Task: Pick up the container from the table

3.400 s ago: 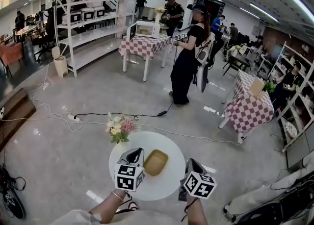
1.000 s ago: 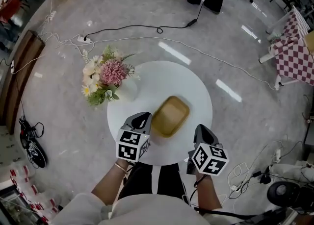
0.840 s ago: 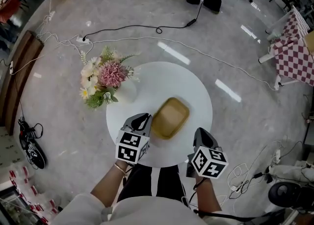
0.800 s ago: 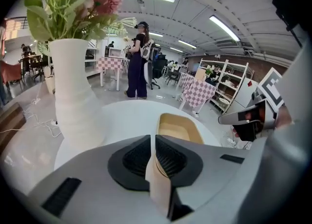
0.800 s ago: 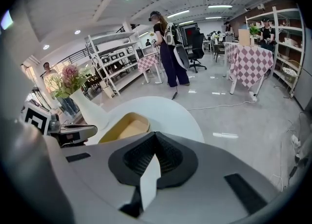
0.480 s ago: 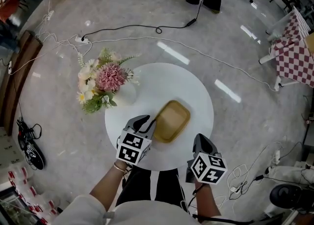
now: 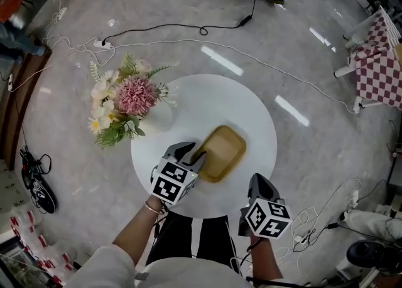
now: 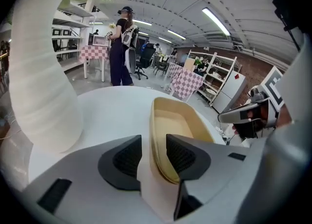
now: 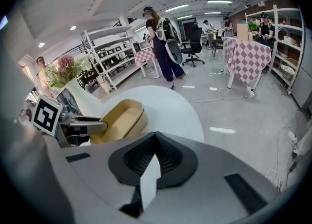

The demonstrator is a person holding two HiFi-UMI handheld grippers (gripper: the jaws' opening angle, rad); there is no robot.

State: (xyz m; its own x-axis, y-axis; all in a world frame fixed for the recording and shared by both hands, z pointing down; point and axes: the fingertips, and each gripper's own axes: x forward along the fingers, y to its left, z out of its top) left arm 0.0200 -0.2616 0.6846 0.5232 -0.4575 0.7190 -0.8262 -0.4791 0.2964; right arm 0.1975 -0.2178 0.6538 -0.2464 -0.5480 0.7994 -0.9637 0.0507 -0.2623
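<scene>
Left gripper view: container (image 8: 176,120) runs toward 12 o'clock, its rim between the left gripper's (image 8: 153,157) spread, just-opened jaws; right gripper (image 9: 152,158) pressed together, farther

The head view looks steeply down from high over the round white desk (image 7: 245,101) and takes in its whole top and the floor around it. The left gripper view sits low at the desk's near edge, very close to the container (image 8: 178,120), facing across the top into the room. The right gripper view stands higher, off the desk's near-right edge, looking over it. All three share the desk top and container. The left gripper view also catches the right gripper (image 8: 234,116), and the right gripper view catches the left gripper (image 9: 97,124).
</scene>
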